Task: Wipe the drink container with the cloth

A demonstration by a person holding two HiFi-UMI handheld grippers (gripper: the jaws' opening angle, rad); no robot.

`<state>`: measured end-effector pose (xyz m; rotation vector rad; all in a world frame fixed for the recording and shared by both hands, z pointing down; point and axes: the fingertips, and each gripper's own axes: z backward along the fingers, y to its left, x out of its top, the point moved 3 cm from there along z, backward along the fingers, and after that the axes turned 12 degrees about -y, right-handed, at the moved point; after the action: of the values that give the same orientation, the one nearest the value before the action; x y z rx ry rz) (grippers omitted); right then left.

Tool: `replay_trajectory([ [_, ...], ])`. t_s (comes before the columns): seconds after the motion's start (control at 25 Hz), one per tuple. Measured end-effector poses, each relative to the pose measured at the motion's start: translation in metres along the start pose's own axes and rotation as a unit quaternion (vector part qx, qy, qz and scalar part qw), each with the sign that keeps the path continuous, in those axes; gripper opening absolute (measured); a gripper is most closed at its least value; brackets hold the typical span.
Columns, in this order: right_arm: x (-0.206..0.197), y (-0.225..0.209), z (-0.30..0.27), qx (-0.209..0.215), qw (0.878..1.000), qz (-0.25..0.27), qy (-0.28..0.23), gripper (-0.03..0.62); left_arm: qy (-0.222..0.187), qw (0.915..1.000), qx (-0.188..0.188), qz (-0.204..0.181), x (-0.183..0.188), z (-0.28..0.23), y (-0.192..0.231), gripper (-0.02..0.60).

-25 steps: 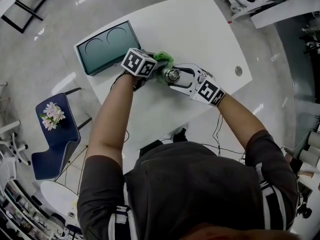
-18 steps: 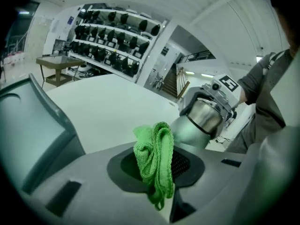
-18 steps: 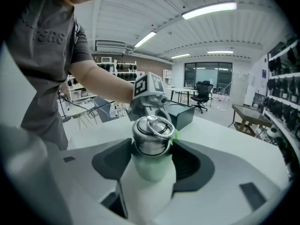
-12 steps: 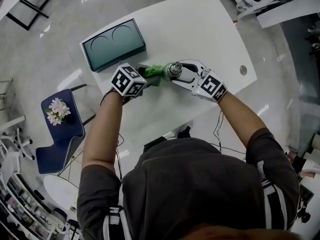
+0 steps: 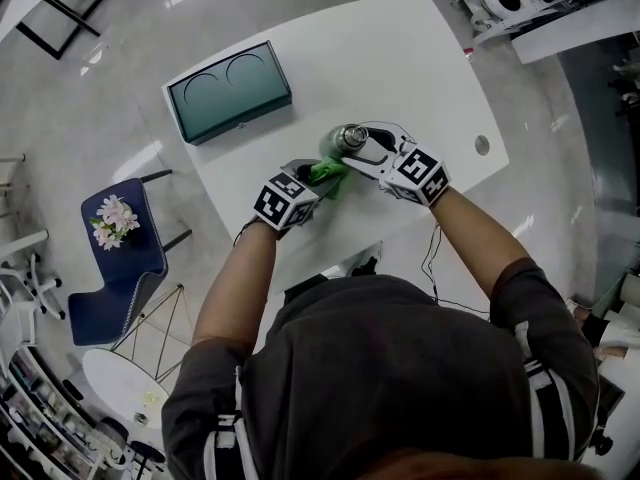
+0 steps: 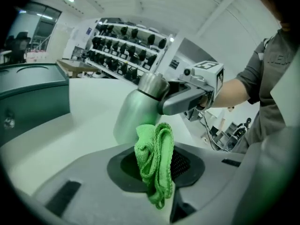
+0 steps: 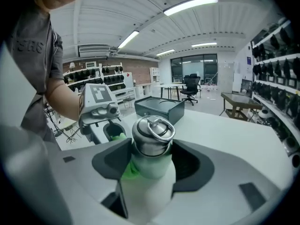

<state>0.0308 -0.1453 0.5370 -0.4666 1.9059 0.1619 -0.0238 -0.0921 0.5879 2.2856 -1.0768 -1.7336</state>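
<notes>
A steel drink container (image 5: 348, 138) with a ring cap stands on the white table (image 5: 400, 58), a little tilted. My right gripper (image 5: 356, 144) is shut on it just below the cap; in the right gripper view the bottle (image 7: 151, 146) fills the gap between the jaws of the right gripper (image 7: 151, 165). My left gripper (image 5: 322, 174) is shut on a bunched green cloth (image 5: 329, 174). It sits at the bottle's near-left side. In the left gripper view the cloth (image 6: 154, 163) hangs from the left gripper (image 6: 157, 172) in front of the bottle's (image 6: 133, 114) lower body and seems to touch it.
A dark teal case (image 5: 228, 90) with two round recesses lies on the far left of the table. A small round hole (image 5: 482, 145) marks the right side of the tabletop. A blue chair (image 5: 120, 268) with flowers stands on the floor at left.
My left gripper has carried the cloth from the bottle's far-left side round to its near-left side, toward me. The right gripper has kept its hold on the bottle, rolling slightly.
</notes>
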Motion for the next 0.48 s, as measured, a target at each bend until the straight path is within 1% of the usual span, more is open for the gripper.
replay_trajectory([
  [0.04, 0.000, -0.001, 0.001, -0.002, 1.000, -0.004, 0.000, 0.261, -0.008, 0.9998, 0.014, 0.009, 0.001, 0.009, 0.008, 0.077],
  [0.12, 0.000, -0.001, 0.001, -0.004, 1.000, -0.004, 0.002, 0.259, -0.028, 0.9976, 0.053, 0.035, 0.004, 0.028, 0.029, 0.077],
  [0.16, 0.000, 0.000, 0.001, -0.005, 1.000, -0.002, 0.002, 0.259, -0.045, 0.9950, 0.070, 0.054, 0.007, 0.038, 0.040, 0.077],
  [0.2, 0.000, 0.001, 0.001, -0.004, 1.000, 0.002, 0.004, 0.261, -0.069, 0.9912, 0.078, 0.082, 0.014, 0.046, 0.049, 0.077],
  [0.24, 0.000, 0.002, 0.000, -0.003, 1.000, 0.007, 0.005, 0.261, -0.098, 0.9859, 0.072, 0.114, 0.024, 0.052, 0.053, 0.077],
  [0.28, 0.000, 0.004, -0.001, -0.002, 1.000, 0.011, 0.006, 0.259, -0.126, 0.9797, 0.056, 0.146, 0.034, 0.055, 0.053, 0.077],
  [0.32, 0.000, 0.005, -0.002, 0.000, 1.000, 0.014, 0.007, 0.259, -0.145, 0.9741, 0.036, 0.170, 0.044, 0.055, 0.050, 0.077],
  [0.36, 0.000, 0.006, -0.002, 0.000, 1.000, 0.015, 0.007, 0.259, -0.153, 0.9710, 0.022, 0.183, 0.050, 0.051, 0.048, 0.077],
  [0.4, 0.000, 0.005, -0.002, 0.000, 1.000, 0.014, 0.007, 0.259, -0.150, 0.9708, 0.019, 0.186, 0.052, 0.045, 0.048, 0.077],
  [0.48, 0.000, 0.003, -0.002, -0.003, 1.000, 0.008, 0.006, 0.261, -0.135, 0.9739, 0.038, 0.178, 0.049, 0.035, 0.055, 0.077],
])
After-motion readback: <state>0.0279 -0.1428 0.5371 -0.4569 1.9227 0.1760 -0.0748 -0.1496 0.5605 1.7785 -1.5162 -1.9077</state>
